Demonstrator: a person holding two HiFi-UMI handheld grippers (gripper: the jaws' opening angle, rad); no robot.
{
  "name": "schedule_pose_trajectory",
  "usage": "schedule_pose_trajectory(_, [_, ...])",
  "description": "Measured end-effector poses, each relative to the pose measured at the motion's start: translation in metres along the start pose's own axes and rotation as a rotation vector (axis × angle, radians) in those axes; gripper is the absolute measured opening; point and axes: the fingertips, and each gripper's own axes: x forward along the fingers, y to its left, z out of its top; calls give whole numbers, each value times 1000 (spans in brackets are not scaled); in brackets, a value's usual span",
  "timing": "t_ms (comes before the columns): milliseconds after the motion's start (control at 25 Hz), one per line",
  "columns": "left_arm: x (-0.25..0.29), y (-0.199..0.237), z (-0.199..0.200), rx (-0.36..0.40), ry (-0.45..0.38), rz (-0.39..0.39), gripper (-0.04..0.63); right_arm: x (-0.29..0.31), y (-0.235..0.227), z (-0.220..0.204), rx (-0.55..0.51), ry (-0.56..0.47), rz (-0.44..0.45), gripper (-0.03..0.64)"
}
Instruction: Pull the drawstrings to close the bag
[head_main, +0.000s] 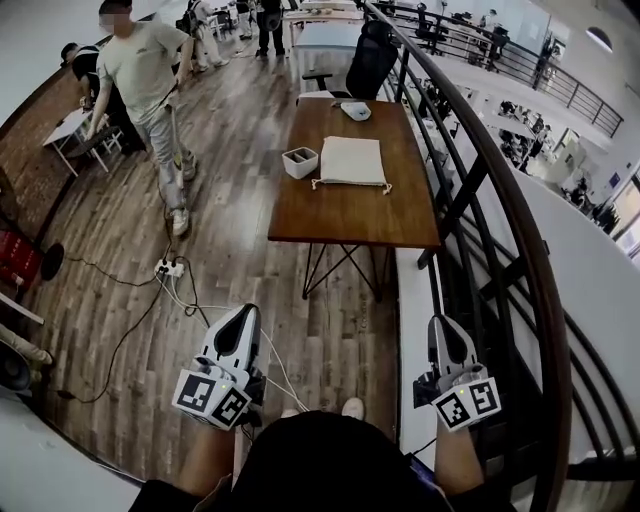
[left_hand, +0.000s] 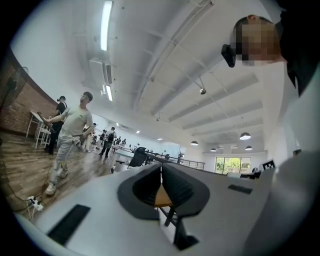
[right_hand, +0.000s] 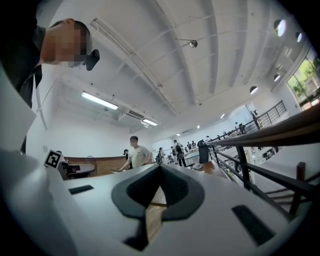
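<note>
Head view: cream cloth drawstring bag (head_main: 352, 162), flat on long brown wooden table (head_main: 350, 218), cord ends loose at near hem, small white box (head_main: 300, 161) just beside. Well apart from left gripper (head_main: 243, 312) and right gripper (head_main: 441, 325); nothing pulled yet, approach and pull seemingly all left. Open wooden floor (head_main: 120, 230) ahead; black railing (head_main: 455, 195) close on right. Left gripper view: jaws closed, empty. Right gripper view: likewise closed, empty.
</note>
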Motion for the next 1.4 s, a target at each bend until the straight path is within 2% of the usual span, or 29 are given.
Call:
schedule_pose_trajectory(120, [4,-10,3,13,-15,2,18,-5,-6,9,-19,-17,-3,20])
schedule_pose_trajectory(240, [11,-17,2,23,-29,21,23,-7,-13,12,-59,-15,4,109])
schedule_pose_trajectory(280, [13,-19,0,26,-30,23,39,-7,-16,13,-69,-17,8,171])
schedule_pose_trajectory(360, [20,-26,-4,30,-28,21,200,-7,-21,16,-78,-23,18,238])
schedule_pose_trajectory(440, [25,-33,-6,33,-32,23,216,-7,-26,18,-83,-22,29,281])
schedule_pose_trajectory(680, [38,-56,-16,60,-18,48,244,-12,-47,25,-81,-25,46,291])
schedule_pose_trajectory(960, [41,-72,-24,68,5,92,244,-15,-75,23,-38,1,51,285])
schedule_pose_trajectory(1200, [56,-57,-26,79,23,105,244,-1,-86,18,-29,17,33,275])
schedule_pose_trajectory(1400, [90,-36,-32,75,16,78,243,20,-104,18,-45,17,-12,268])
